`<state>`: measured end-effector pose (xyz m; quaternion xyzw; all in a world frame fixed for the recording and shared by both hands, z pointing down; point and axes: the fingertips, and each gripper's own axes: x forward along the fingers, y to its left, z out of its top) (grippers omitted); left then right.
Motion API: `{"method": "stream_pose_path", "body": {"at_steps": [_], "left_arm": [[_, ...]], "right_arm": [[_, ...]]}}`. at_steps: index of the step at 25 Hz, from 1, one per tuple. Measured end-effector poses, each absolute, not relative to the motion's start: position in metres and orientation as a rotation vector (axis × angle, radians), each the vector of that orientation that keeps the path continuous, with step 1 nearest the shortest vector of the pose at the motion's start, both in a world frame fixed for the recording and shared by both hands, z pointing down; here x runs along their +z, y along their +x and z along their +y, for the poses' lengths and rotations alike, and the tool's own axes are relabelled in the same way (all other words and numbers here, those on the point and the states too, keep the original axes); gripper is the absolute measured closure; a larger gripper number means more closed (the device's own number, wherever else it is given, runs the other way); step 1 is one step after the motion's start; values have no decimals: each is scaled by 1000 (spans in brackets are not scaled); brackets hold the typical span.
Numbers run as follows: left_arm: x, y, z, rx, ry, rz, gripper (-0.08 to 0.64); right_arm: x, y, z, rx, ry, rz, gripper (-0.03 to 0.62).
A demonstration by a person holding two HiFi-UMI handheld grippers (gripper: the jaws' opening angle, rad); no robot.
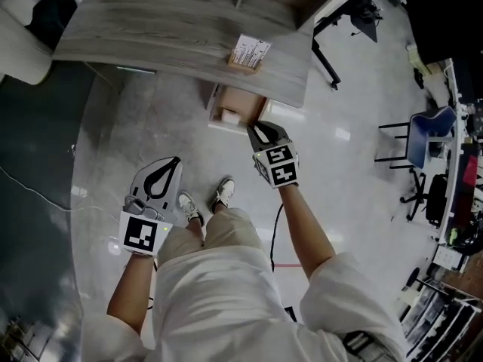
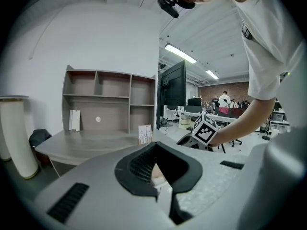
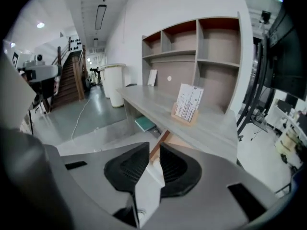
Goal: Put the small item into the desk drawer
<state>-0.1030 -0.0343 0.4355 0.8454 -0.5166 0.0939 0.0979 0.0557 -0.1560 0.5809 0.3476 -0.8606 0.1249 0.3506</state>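
The desk drawer (image 1: 243, 100) stands pulled out below the far edge of the tabletop (image 1: 151, 21). A small pale item (image 1: 230, 116) lies in it toward its left front corner; this looks like the task's item, already dropped in. The right gripper (image 1: 255, 127) hovers just near of the drawer's right front corner, tips pointing into it. In the right gripper view its fingers (image 3: 132, 169) stand a narrow slit apart, and only the drawer's brown edge shows through the gap, so it appears to hold nothing. The left gripper (image 1: 172, 161) hangs low by the person's left leg, well away from the desk, its fingers (image 2: 139, 166) closed tip to tip on nothing.

The main risk lies in shutting the drawer. A push from the right corner alone would probably skew it on its runners and jam it. Because the item sits close to the front, a hard shove might slide or bounce it. The right gripper is also tucked under the tabletop's overhang, so lifting straight up could strike that edge and shake the card stand (image 1: 249, 51) above.
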Motion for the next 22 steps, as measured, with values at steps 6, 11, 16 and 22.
{"method": "stream_pose_path", "body": {"at_steps": [6,11,16,22], "left_arm": [[394,-98,-46,242,2590,-1536,552],[362,-87,-54,216,2642,-1545,552],[339,-84,-61,221,2664,-1566,552],[310,-85,-78,227,2698,-1623,552]], "right_arm": [[519,61,-139,410,1054,-2341,577],[474,76,-132,438,1078,-2426,594],[433,100,-143,404,1154,-2446,594],[377,125,-167,398,1253,-2537,594]]}}
